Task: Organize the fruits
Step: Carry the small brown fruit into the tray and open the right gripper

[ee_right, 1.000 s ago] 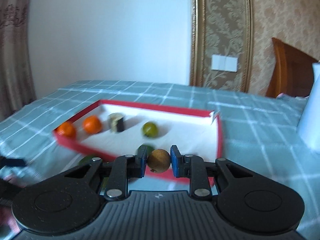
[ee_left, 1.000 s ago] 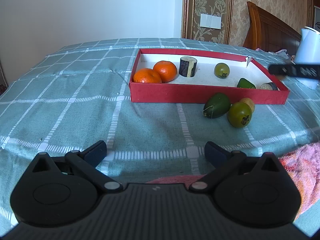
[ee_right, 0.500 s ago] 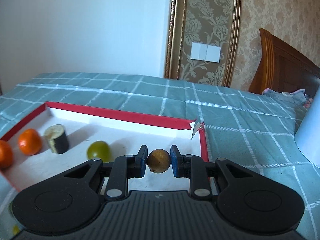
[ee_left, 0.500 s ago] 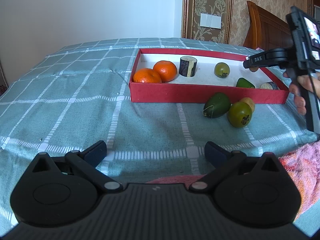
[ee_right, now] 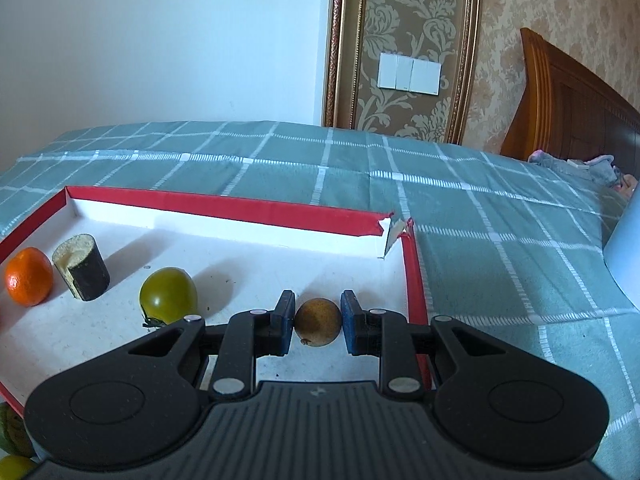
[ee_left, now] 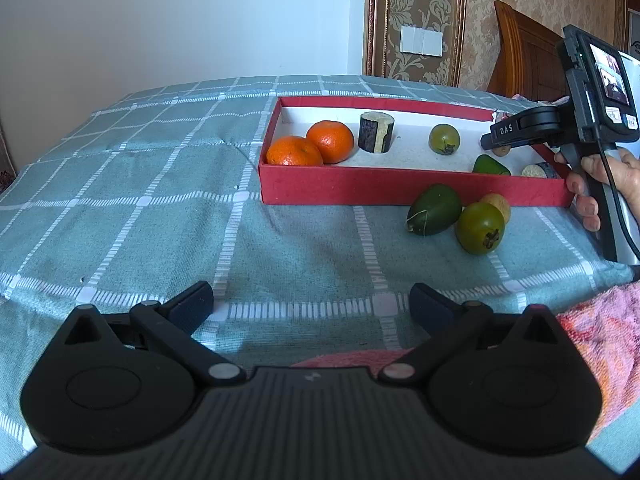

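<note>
My right gripper [ee_right: 318, 322] is shut on a small brown round fruit [ee_right: 318, 322] and holds it low over the right end of the red box [ee_right: 240, 208]. In the left wrist view the right gripper [ee_left: 494, 142] reaches over the box [ee_left: 400, 190] from the right. The box holds two oranges [ee_left: 312, 148], a dark cut cylinder [ee_left: 376, 132], a green tomato [ee_left: 444, 139] and other pieces at its right end. A dark green fruit [ee_left: 434, 210], a green tomato [ee_left: 480, 228] and a small brown fruit [ee_left: 498, 206] lie on the cloth before the box. My left gripper [ee_left: 312, 308] is open and empty, near the bed's front.
The teal checked cloth [ee_left: 160, 208] covers the bed. A pink towel [ee_left: 596, 332] lies at the front right. A white object [ee_right: 626, 256] stands to the right of the box. A wooden headboard [ee_right: 576, 108] is at the back right.
My right gripper has carried the brown fruit from before the box's near wall to over its right end and lowered it. The left gripper has not moved.
</note>
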Available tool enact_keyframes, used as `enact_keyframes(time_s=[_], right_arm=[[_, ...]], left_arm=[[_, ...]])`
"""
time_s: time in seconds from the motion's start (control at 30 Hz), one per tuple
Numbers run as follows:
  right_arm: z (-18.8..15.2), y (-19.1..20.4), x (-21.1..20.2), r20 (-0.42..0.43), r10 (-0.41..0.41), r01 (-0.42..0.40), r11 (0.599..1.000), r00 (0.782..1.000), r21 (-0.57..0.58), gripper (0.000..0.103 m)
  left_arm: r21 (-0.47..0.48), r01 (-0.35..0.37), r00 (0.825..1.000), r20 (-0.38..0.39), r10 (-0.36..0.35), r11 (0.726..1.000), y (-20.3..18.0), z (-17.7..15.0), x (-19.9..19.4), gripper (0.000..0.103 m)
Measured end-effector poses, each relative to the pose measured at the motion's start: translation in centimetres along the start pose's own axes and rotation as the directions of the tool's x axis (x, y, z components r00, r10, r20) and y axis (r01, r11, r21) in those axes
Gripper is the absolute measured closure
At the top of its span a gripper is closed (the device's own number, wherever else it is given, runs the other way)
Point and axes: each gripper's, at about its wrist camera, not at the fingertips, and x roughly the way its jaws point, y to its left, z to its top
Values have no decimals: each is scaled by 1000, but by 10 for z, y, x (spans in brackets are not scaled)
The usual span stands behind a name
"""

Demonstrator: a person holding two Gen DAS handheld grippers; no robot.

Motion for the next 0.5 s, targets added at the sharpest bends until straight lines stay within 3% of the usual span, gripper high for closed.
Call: enact_keyframes(time_s=[0.33, 0.5], right_arm=[[0, -6, -4, 5, 13, -13, 1000, 1000, 16, 78], [-3, -7, -10, 14, 24, -24, 999, 1000, 25, 73]], left_arm=[[1, -1, 1000, -1, 1, 1000, 0, 0, 1, 0], [2, -1, 1000, -1, 1, 1000, 0, 0, 1, 0]])
